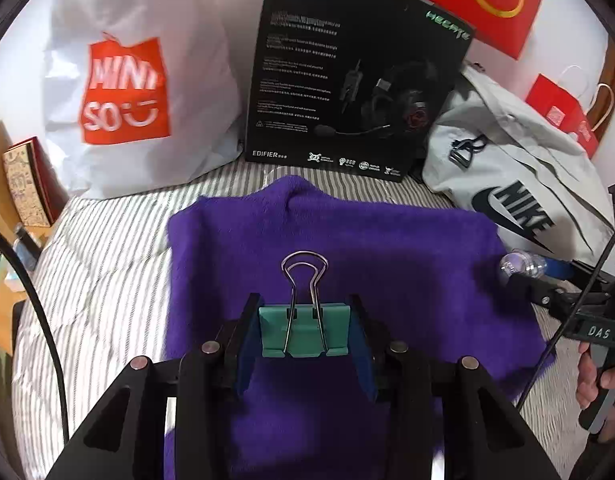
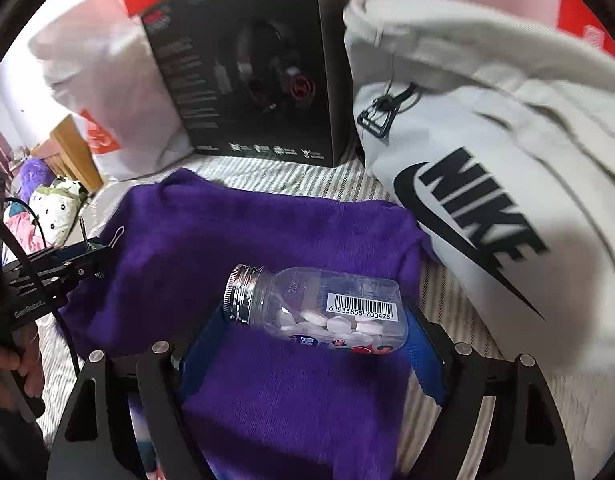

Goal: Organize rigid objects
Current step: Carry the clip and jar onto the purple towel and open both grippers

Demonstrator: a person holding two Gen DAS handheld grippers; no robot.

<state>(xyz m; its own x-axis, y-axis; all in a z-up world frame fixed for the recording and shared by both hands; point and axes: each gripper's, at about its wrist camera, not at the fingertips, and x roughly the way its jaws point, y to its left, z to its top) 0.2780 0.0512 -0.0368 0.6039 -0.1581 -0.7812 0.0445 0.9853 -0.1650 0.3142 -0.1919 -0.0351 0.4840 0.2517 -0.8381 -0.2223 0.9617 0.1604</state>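
Two bags (image 1: 123, 92) MINISO, NIKE, box (image 1: 347, 80) EDIFIER

— How was the light?

— Bright and even, soft shadows only. The Nike bag (image 2: 487, 184) carried a broad grey shadow on its lower side.

— Sharpness?

— The left wrist view was crisp; the right smeared toward the top, blurring the headset box (image 2: 247, 72). Both bowed at black fisheye corners. Glare glinted off the pill bottle (image 2: 331, 308).
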